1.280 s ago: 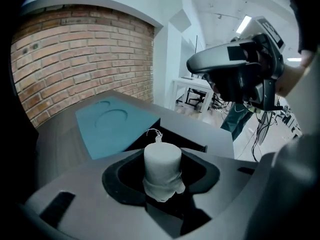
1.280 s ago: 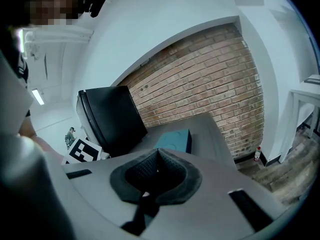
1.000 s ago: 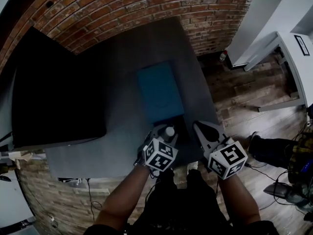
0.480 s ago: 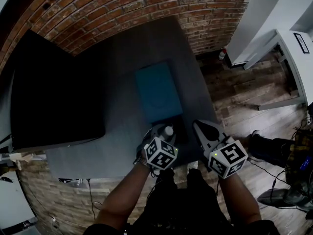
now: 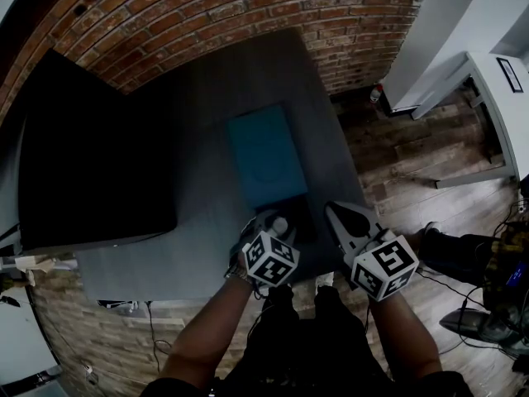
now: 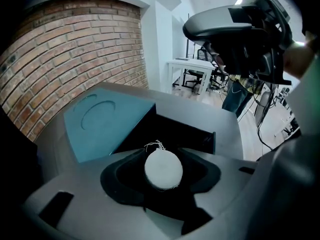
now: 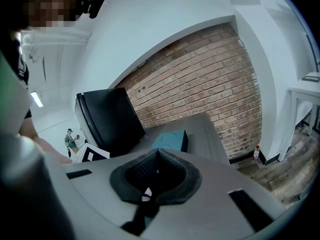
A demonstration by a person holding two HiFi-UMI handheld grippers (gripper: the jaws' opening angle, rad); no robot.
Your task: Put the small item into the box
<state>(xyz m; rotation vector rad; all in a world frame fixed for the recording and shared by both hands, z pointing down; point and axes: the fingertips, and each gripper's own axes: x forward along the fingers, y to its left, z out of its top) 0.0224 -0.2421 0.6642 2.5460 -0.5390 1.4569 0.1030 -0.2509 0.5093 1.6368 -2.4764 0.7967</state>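
My left gripper (image 5: 275, 221) is shut on a small white round item (image 6: 163, 169) with a bit of loose thread on top. The item (image 5: 280, 225) hangs at the near edge of the open black box (image 6: 175, 133), just short of its cavity. The teal lid (image 5: 266, 158) lies on the table beyond the box (image 5: 296, 212), and shows at the left in the left gripper view as the lid (image 6: 105, 122). My right gripper (image 5: 334, 212) is to the right of the box, its jaws shut with nothing between them. Its own view shows the right gripper (image 7: 156, 156) aimed past the teal lid (image 7: 170, 140).
The grey table (image 5: 207, 213) stands against a brick wall (image 5: 190, 15). A large black block (image 5: 91, 164) fills the table's left side. White furniture (image 5: 488, 81) stands on the wooden floor (image 5: 413, 155) to the right. A small bottle (image 7: 257, 152) sits by the wall.
The white item in the left gripper has shifted slightly to the left and toward me. The right gripper has stayed still.
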